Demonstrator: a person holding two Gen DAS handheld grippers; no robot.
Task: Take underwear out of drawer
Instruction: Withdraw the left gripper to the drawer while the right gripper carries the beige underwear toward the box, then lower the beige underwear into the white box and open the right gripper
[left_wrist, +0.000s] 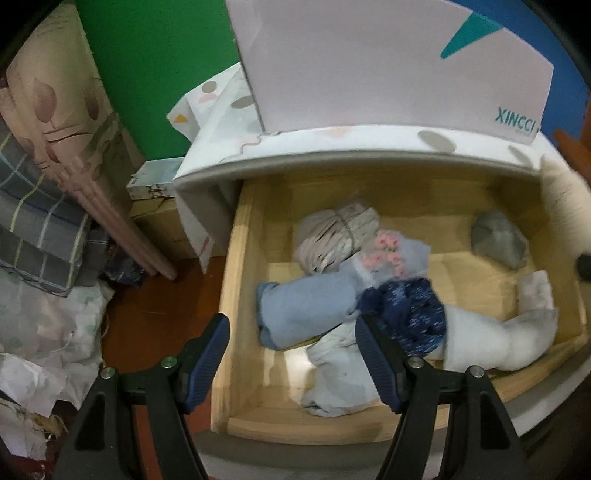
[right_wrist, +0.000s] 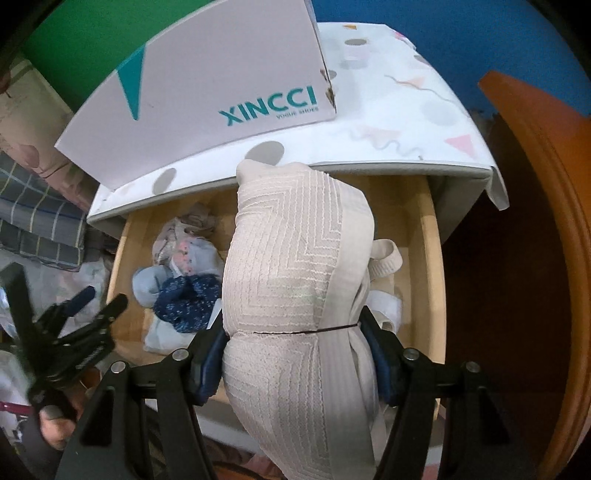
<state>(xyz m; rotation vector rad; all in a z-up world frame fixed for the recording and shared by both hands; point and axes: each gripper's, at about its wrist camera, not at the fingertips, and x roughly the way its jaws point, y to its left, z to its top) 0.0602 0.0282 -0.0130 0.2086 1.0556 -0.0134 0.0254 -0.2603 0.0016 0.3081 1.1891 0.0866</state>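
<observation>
R gripper (right_wrist: 295, 347) clenched on rolled beige chevron-textured underwear bundle (right_wrist: 291, 266), held above open light-wood drawer (left_wrist: 236, 258). L gripper (left_wrist: 291, 332) spread wide, empty, over drawer's front-left corner nr pale blue folded cloth (left_wrist: 306, 306).

Beige chevron-textured underwear (right_wrist: 291, 295)

The wooden drawer (left_wrist: 236, 266) stood pulled out of a white cabinet (left_wrist: 207, 173). On its bottom lay a beige bundle (left_wrist: 336, 236), a light blue roll (left_wrist: 306, 310) with pink trim, a dark blue speckled piece (left_wrist: 410, 314), a white roll (left_wrist: 495, 343) and a grey lump (left_wrist: 498, 240). A pale box (right_wrist: 207, 92) marked XINCCI sat on the cabinet's patterned top (right_wrist: 399, 122).
</observation>
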